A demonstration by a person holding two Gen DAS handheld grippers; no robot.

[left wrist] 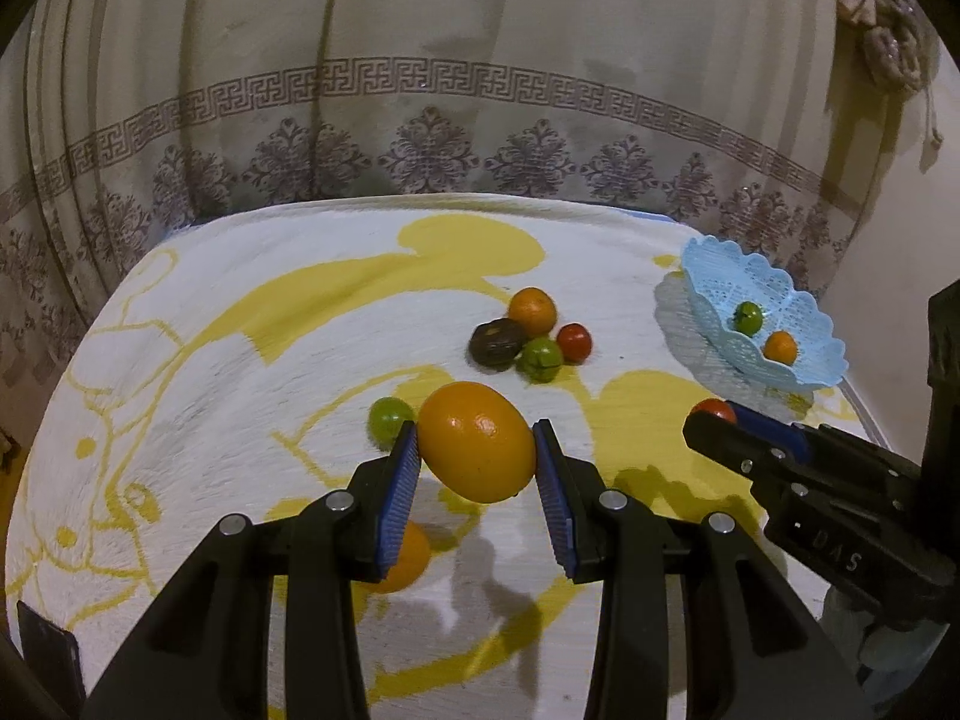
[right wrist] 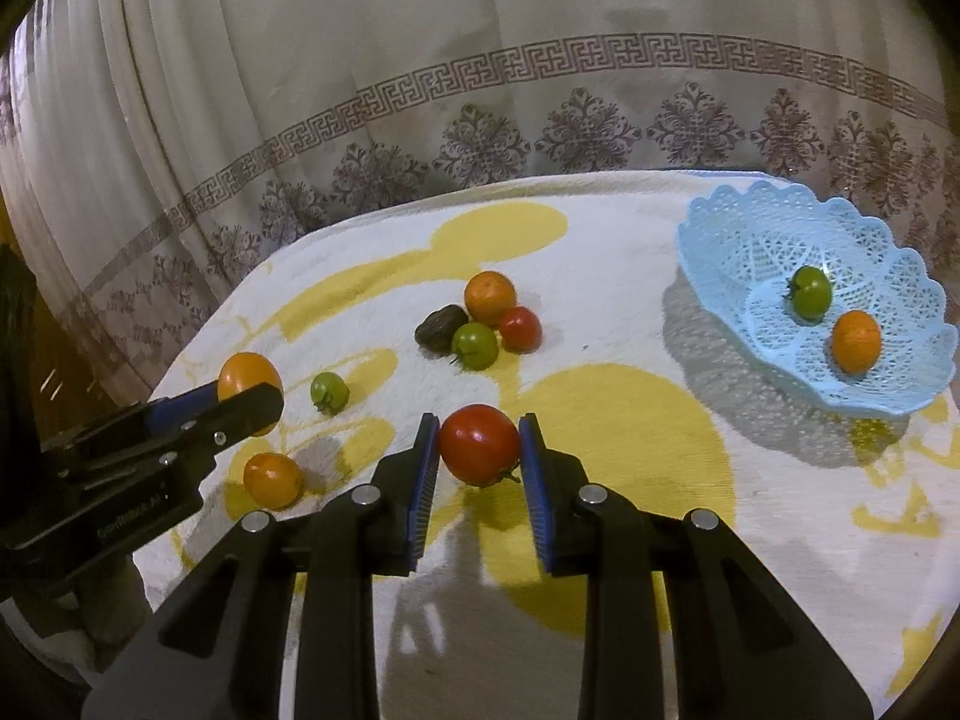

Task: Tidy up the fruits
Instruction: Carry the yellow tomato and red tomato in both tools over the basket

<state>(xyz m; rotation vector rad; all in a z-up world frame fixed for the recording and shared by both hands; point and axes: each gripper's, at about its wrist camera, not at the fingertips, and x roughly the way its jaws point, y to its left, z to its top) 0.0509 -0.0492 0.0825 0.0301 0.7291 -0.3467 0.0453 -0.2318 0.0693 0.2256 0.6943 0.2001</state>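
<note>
My left gripper (left wrist: 476, 441) is shut on a large orange (left wrist: 476, 441) and holds it above the cloth. It also shows in the right wrist view (right wrist: 249, 381). My right gripper (right wrist: 478, 444) is shut on a red tomato (right wrist: 478, 444), lifted above the cloth; it shows in the left wrist view (left wrist: 714, 411) too. A light blue lace basket (right wrist: 750, 240) at the right holds a green tomato (right wrist: 810, 293) and a small orange (right wrist: 855, 341).
A cluster lies mid-table: an orange (right wrist: 490, 297), a red tomato (right wrist: 521, 329), a green tomato (right wrist: 475, 346) and a dark brown fruit (right wrist: 440, 327). A loose green tomato (right wrist: 329, 391) and a small orange (right wrist: 272, 480) lie at the left. A curtain hangs behind the table.
</note>
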